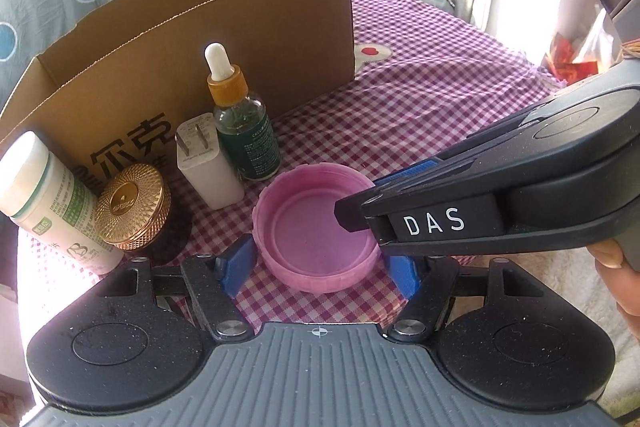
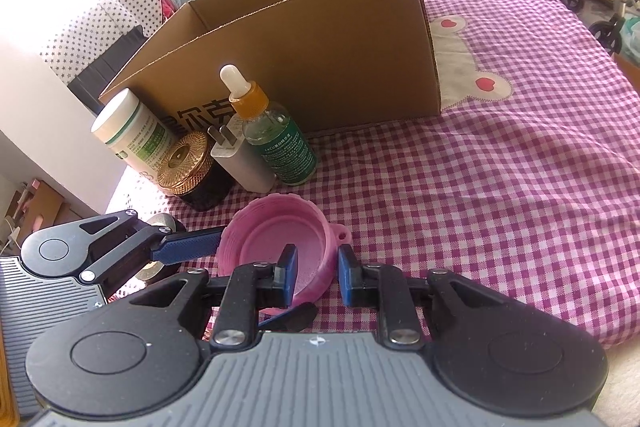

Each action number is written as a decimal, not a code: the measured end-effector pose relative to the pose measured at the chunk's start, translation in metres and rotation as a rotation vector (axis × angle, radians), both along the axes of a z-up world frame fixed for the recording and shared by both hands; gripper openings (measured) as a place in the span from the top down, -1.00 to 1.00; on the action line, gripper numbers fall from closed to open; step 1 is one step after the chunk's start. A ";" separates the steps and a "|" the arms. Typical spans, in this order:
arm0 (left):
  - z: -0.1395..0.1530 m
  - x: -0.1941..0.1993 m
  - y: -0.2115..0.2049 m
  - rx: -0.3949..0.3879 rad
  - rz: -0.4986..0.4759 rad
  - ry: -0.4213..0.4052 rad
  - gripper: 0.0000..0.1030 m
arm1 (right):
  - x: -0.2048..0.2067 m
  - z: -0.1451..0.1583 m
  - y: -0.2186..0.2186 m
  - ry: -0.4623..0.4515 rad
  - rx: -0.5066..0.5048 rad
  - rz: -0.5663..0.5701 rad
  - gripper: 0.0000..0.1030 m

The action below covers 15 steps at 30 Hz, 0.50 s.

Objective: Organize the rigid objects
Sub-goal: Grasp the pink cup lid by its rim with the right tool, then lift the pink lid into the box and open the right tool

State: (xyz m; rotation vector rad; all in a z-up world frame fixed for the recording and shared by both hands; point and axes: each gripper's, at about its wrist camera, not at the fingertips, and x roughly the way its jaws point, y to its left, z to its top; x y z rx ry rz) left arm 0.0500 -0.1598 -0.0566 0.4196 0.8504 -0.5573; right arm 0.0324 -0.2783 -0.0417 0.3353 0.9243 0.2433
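A pink lid [image 1: 316, 227] lies upside down on the purple checked cloth [image 2: 480, 187]. My left gripper [image 1: 322, 269] is open, its blue pads just off the lid's left and right sides. From the right, my right gripper [image 2: 318, 275] is shut on the pink lid [image 2: 276, 235], one pad inside the rim and one outside. In the left wrist view the right gripper [image 1: 362, 201] reaches over the lid's right edge. Behind the lid stand a green dropper bottle [image 1: 248, 143], a white charger plug [image 1: 208, 167], a gold-lidded jar [image 1: 132, 207] and a white bottle [image 1: 52, 199].
An open cardboard box [image 1: 240, 47] stands right behind the row of objects. To its right the checked cloth [image 1: 440, 87] stretches on. A hand [image 1: 616, 267] holds the right gripper. The surface ends close on the left, beside the white bottle [image 2: 132, 139].
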 end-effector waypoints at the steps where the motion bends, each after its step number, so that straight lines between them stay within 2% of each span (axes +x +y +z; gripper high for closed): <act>1: 0.002 -0.001 0.000 0.000 -0.003 -0.007 -0.35 | -0.001 0.002 0.001 -0.008 -0.006 0.000 0.55; 5: 0.009 -0.007 0.001 -0.009 -0.005 -0.023 -0.35 | -0.006 0.009 0.000 -0.027 -0.009 -0.005 0.55; 15: 0.037 -0.034 0.005 -0.006 -0.006 -0.125 -0.35 | -0.028 0.033 0.002 -0.097 -0.002 -0.012 0.54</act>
